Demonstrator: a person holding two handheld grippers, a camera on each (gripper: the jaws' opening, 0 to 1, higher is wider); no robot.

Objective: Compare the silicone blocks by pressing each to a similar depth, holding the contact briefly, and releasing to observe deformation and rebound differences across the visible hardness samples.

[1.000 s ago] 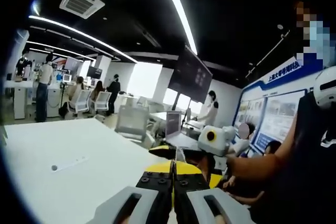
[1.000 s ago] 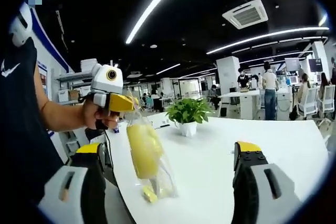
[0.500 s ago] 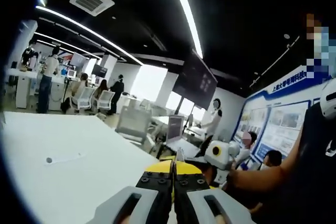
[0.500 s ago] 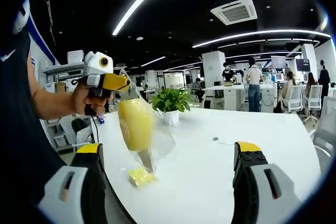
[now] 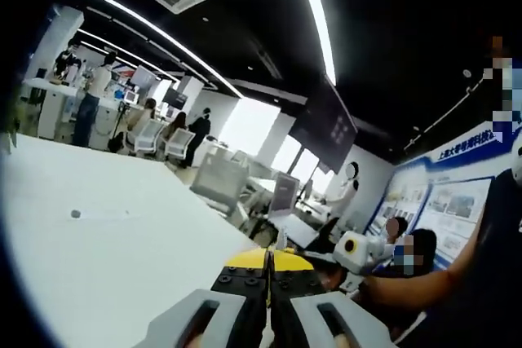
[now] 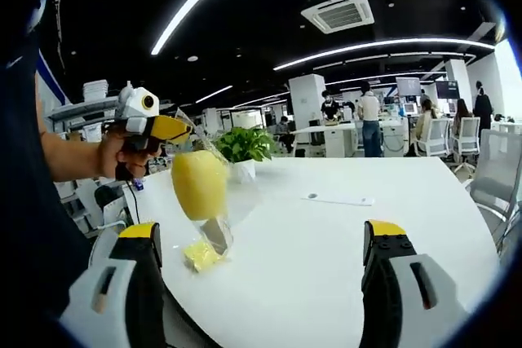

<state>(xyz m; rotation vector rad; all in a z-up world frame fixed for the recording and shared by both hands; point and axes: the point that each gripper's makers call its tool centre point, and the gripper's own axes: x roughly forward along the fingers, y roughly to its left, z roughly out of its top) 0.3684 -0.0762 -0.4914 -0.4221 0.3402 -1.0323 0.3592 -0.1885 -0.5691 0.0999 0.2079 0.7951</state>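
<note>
White tabletop stretches across an open office with a dark ceiling, long light strips and people at desks in the background. In the right gripper view, the right gripper has its jaws spread wide with nothing between them. Beyond them the left gripper, held in a person's hand, pinches the top of a clear plastic bag hanging above the table; inside are a large yellow silicone block and a small yellow piece at the bottom. A potted plant stands behind. In the left gripper view, the left gripper's jaws are closed together on the bag's thin edge.
</note>
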